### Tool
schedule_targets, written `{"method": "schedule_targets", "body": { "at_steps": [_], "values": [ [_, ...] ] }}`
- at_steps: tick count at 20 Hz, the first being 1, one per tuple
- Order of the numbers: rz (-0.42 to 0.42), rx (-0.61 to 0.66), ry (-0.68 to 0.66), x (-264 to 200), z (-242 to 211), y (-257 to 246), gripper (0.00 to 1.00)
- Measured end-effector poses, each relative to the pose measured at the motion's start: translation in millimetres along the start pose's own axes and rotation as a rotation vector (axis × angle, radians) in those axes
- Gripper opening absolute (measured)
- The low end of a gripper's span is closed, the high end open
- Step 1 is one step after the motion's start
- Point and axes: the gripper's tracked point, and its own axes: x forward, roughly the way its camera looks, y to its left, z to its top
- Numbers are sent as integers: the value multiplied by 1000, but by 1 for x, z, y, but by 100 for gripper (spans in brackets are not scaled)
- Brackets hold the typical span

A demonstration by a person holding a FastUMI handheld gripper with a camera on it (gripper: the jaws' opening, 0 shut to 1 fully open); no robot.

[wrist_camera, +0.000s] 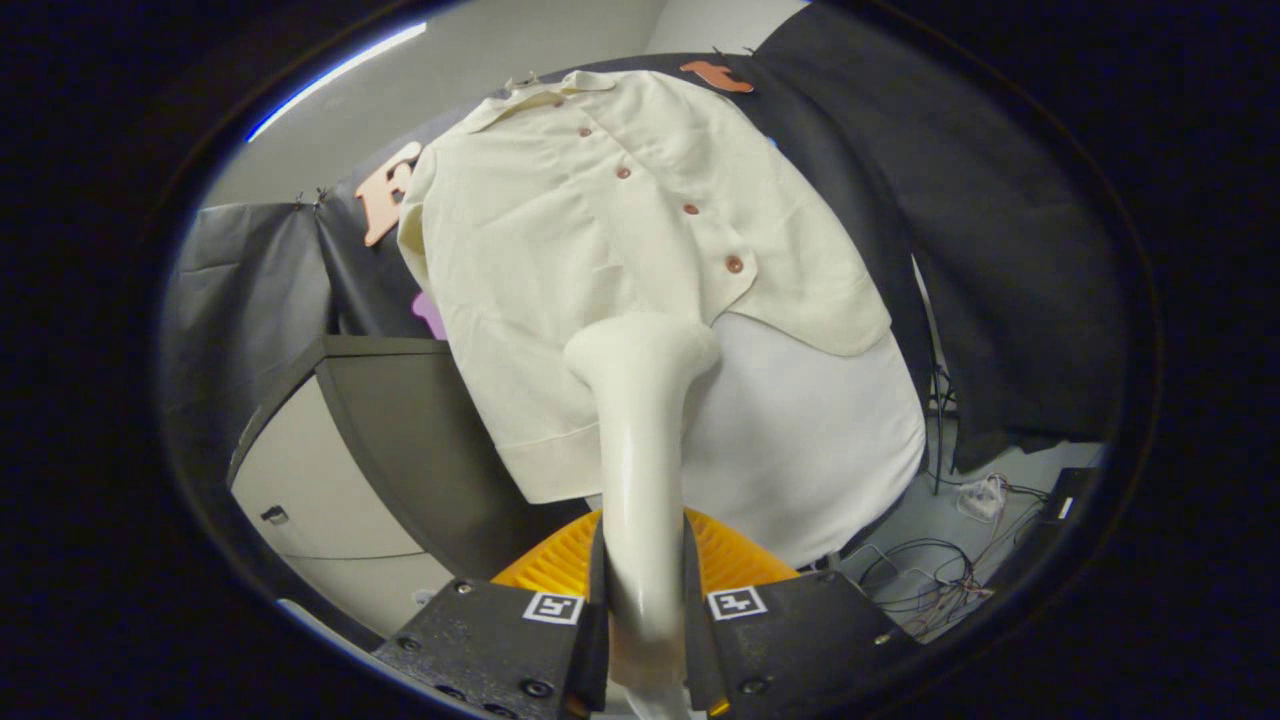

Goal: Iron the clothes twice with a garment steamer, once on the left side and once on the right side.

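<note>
Gripper: the gripper [645, 625] was clamped on the steamer, both fingers [592, 610] pressing the handle from either side.
Steamer: the cream steamer [640, 440] rose from between the fingers, its handle running up and ahead to a wider head.
Steamer head: it lay against the lower front of the shirt, just below the lowest button.
Orange part: a ribbed orange piece [555, 565] sat directly behind the steamer handle, just beyond the fingers; what it belonged to could not be told.
Shirt: the cream shirt [560, 250] hung beyond the steamer, buttoned, collar at the top, its hem falling beside the steamer handle.
Buttons: a row of brown buttons [734, 264] ran down the shirt front above the steamer head.
White board: a pale padded surface [820, 430] backed the shirt and showed bare beside the steamer head, under the shirt's hem.
Cabinet: a grey-topped cabinet [330, 480] stood off to one side of the steamer, lower than the shirt.
Cables: a tangle of cables [925, 580] and a power strip [985, 497] lay on the floor on the steamer's other side.
Black cloth: black cloth [1000, 250] hung behind the shirt, farthest from the steamer.
</note>
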Motion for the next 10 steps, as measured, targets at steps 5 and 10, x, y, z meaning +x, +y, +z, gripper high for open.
{"method": "schedule_targets", "body": {
  "at_steps": [5,10],
  "values": [
    [22,-3,-46,-18,35,9,31],
    [36,-50,-110,-31,95,20,31]
  ]
}}
